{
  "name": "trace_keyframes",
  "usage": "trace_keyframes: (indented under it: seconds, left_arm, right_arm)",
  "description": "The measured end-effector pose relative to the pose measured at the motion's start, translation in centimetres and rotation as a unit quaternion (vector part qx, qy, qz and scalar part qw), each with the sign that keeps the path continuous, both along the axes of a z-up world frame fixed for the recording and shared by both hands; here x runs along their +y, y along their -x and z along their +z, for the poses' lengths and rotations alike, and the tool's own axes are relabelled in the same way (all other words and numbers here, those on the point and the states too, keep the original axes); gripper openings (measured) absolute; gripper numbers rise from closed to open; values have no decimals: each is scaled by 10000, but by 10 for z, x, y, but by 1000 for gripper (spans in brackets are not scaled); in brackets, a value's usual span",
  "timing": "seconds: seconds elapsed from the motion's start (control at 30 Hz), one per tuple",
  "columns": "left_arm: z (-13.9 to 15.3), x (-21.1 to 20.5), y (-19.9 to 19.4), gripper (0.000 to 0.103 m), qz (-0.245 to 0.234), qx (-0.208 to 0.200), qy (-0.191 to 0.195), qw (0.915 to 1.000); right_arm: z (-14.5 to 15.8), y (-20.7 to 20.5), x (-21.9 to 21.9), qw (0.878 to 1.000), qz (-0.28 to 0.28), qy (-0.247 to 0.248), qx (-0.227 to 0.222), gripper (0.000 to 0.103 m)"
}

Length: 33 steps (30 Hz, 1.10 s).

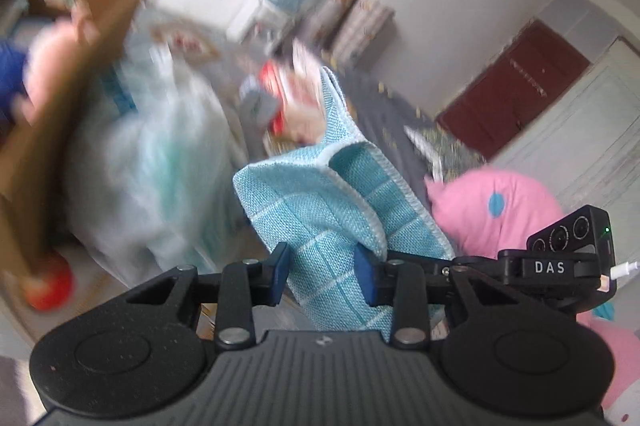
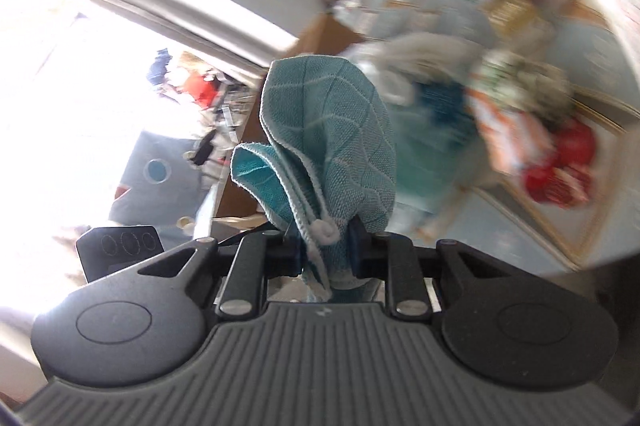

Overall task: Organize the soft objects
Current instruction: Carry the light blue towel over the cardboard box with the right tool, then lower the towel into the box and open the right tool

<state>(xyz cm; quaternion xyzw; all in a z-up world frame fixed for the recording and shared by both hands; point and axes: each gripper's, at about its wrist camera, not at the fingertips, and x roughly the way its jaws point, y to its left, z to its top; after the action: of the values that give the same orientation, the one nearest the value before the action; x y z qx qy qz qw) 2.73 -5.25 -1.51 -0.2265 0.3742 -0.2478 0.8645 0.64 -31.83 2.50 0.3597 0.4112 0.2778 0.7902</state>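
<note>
Both tools are clamped on one teal cloth [image 1: 328, 210]: the left gripper [image 1: 325, 276] pinches a broad fold between its blue pads, the right gripper [image 2: 326, 254] bites a bunched corner, so the cloth hangs held between them, in the air. Just beyond the left tool's right side lies a pink plush [image 1: 496, 210]; farther off to its left stands a cardboard box [image 1: 68, 74]. The risk I see: the bunched corner could slip free if the hands pull apart unevenly, dropping the cloth among the blurred clutter below
</note>
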Motion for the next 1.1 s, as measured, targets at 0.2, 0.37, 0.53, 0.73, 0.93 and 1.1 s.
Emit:
trace_keyframes:
  seconds: [0.2, 0.37, 0.53, 0.73, 0.93, 1.1]
  left_arm:
    - [52, 64, 2, 35, 783, -502, -389, 9949]
    - [78, 127, -22, 36, 1488, -527, -848, 9838]
    - [83, 183, -70, 36, 2024, -171, -1369, 9695]
    - [60, 233, -136, 38, 2590, 343, -2067, 9429]
    - [32, 275, -143, 40, 3025, 767, -2190, 9245]
    - [36, 302, -111, 43, 3306, 680, -2040, 9190]
  right_arm:
    - [27, -61, 73, 9972, 542, -400, -318, 20]
    - [35, -133, 150, 9940, 881, -637, -144, 20]
    - [20, -206, 223, 9938, 877, -637, 237, 19]
    - [-27, -260, 287, 9930, 487, -703, 820, 19]
    - [-86, -283, 330, 9841, 198, -647, 1644, 19]
    - [-108, -287, 360, 9798, 292, -451, 1929, 19]
